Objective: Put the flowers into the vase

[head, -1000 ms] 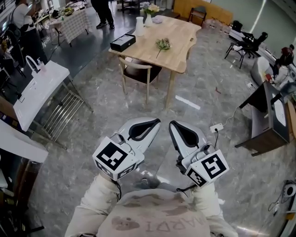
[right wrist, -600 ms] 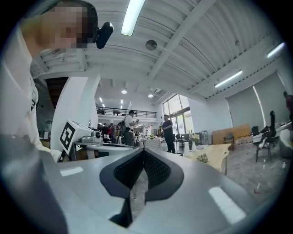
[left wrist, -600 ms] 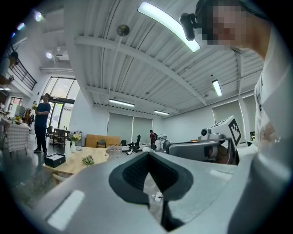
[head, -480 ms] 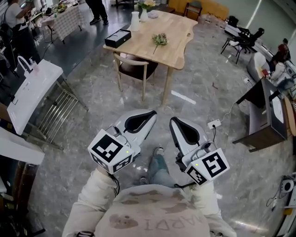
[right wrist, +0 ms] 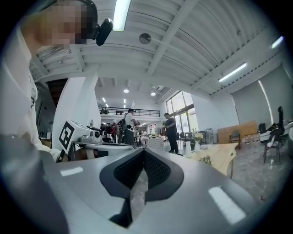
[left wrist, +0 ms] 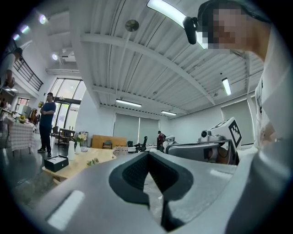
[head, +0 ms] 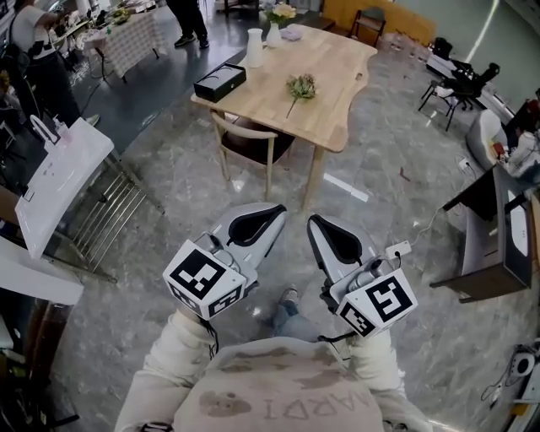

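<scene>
The left claw [head: 279, 211] is pressed narrow, its dark ribbed pads meeting at the tips with nothing between them, and the right claw [head: 313, 222] is the same, closed on empty air. Both are held close in front of the person's chest, side by side over the grey marbled floor [head: 380, 211], with one shoe [head: 288, 297] showing below them. Everything for the task is well apart from them, across the floor on the pale wooden tabletop [head: 342, 72]. The small bunch of pale green flowers on a thin stem [head: 299, 85] lies flat near the middle. The tall white vase [head: 255, 47] stands upright towards the far edge, just beside a smaller white vase already holding yellow blooms [head: 276, 25]. A flat black box [head: 219, 82] sits at the near left corner, and a wooden chair with a dark seat [head: 250, 135] is tucked under the near side. The step in hand looks to be the approach, with no grasp begun. To do it well, come round to the open right-hand edge rather than lean over the chair. Spread one claw wide before reaching. Take the bunch low on the stem, since the heads would likely crush. Keep the other claw free to steady the tall vase, which looks easy to tip.
</scene>
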Action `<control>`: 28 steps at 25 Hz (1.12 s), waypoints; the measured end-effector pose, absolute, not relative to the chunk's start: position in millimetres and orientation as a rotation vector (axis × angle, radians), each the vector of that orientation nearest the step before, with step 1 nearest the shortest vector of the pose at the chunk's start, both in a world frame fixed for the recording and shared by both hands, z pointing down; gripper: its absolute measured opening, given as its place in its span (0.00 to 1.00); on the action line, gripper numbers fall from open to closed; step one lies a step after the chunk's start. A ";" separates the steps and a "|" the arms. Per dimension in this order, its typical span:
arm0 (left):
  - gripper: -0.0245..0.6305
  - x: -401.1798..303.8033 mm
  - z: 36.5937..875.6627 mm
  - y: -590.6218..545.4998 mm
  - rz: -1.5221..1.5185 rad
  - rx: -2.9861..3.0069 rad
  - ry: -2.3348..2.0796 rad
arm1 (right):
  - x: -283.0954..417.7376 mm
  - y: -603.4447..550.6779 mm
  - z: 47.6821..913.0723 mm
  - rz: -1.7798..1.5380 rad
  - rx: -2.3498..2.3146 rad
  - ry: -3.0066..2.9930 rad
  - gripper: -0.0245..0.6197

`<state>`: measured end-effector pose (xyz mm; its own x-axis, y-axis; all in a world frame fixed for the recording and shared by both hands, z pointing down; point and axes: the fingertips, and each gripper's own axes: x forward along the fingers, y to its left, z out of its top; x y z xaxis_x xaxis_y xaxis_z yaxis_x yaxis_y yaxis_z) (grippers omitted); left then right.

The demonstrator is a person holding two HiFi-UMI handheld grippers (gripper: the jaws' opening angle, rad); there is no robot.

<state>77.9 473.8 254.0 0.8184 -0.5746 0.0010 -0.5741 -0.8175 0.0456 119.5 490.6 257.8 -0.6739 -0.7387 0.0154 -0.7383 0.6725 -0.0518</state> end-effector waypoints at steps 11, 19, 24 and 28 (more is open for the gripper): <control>0.04 139.2 254.8 348.0 0.012 2.931 -0.987 | 179.0 369.7 261.7 -0.108 -1.195 2.887 0.08; 0.04 154.4 266.3 309.4 0.045 2.916 -1.009 | 198.2 326.3 267.1 -0.137 -1.161 2.887 0.08; 0.04 156.5 264.6 287.0 0.040 2.927 -1.015 | 198.3 304.9 269.7 -0.134 -1.152 2.894 0.08; 0.04 161.8 264.5 263.2 0.054 2.937 -0.990 | 201.6 281.3 271.9 -0.133 -1.184 2.886 0.08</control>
